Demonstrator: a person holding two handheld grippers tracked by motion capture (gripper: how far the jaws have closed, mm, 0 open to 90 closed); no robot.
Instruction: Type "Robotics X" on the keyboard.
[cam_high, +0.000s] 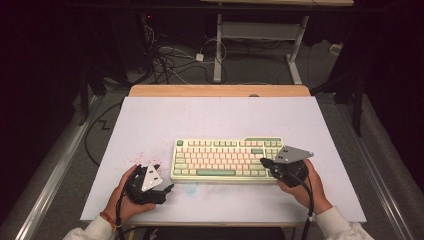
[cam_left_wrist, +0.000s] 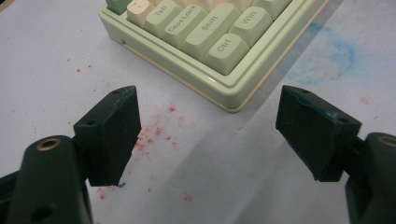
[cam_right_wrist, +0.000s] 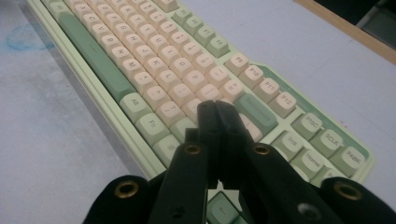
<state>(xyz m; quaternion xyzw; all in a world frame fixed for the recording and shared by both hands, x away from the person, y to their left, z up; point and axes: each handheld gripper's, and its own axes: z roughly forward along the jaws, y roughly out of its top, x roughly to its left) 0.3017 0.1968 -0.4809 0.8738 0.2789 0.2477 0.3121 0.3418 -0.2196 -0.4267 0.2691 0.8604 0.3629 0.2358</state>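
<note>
High view shows the keyboard (cam_high: 227, 160) lying flat near the front middle of the white desk (cam_high: 150, 120), with the right gripper (cam_high: 267, 162) over its right end, jaws pressed together on nothing, and the left gripper (cam_high: 167, 189) resting just off its left front corner with jaws wide apart. I judge the keyboard a stiff plastic slab of moderate weight, smooth enough to slide on the desk, and its keycaps could pop off. Better to pinch the low case rim at an end or corner than the keys.
</note>
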